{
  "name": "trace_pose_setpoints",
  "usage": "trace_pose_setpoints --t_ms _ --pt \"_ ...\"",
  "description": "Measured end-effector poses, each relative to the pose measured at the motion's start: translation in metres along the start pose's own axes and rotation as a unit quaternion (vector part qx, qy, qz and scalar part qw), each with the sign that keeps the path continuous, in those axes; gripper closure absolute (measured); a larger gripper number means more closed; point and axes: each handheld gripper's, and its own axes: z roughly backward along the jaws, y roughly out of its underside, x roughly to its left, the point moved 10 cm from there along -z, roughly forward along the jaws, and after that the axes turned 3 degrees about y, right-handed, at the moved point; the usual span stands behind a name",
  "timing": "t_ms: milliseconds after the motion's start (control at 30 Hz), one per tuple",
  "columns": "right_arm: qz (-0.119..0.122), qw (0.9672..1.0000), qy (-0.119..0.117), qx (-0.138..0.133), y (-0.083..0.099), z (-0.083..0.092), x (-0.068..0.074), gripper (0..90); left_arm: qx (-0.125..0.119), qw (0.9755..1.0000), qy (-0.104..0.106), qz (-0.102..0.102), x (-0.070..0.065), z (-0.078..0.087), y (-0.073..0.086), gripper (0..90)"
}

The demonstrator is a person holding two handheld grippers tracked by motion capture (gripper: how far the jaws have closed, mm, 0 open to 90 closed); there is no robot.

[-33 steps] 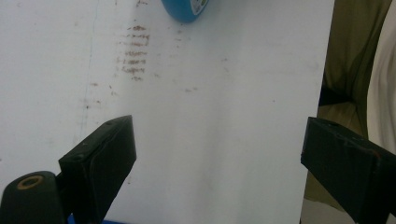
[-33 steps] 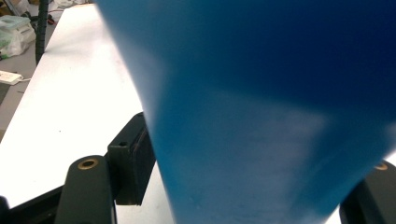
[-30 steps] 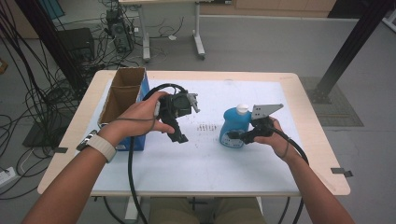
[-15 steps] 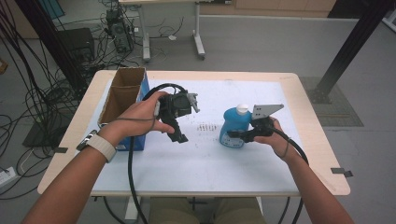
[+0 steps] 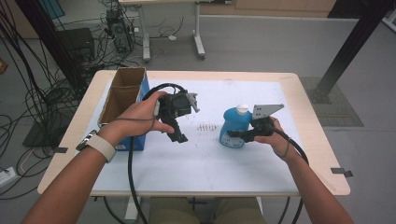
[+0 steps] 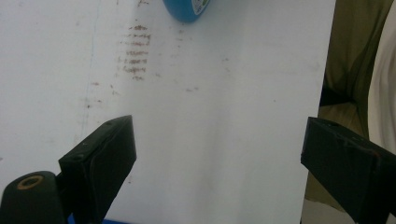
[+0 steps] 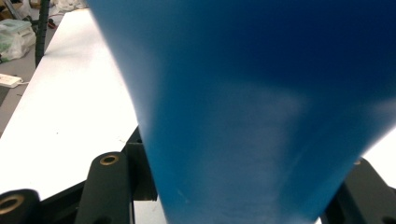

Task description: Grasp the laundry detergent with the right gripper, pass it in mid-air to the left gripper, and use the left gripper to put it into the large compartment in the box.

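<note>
Your right gripper (image 5: 232,135) has just been closing and now clamps the blue bottle (image 5: 235,127), which stands upright right of centre in the high view, so a lift looks ready. Your left gripper (image 5: 180,135) hangs wide and empty at centre, likely held clear of the bottle. The cardboard box (image 5: 122,97) waits open at the left.

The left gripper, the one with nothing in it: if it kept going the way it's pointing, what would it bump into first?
Probably the white table top: the open left gripper tilts down at bare surface. The blue bottle lies farther along, though depth is hard to judge.
</note>
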Motion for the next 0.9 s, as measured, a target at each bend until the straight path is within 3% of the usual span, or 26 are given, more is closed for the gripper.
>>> trace_pose_setpoints --t_ms 900 --pt "-0.003 1.0000 0.000 0.003 0.0003 0.0003 0.0004 43.5 0.000 1.0000 -0.001 -0.001 0.0004 -0.0002 -0.0001 10.8"
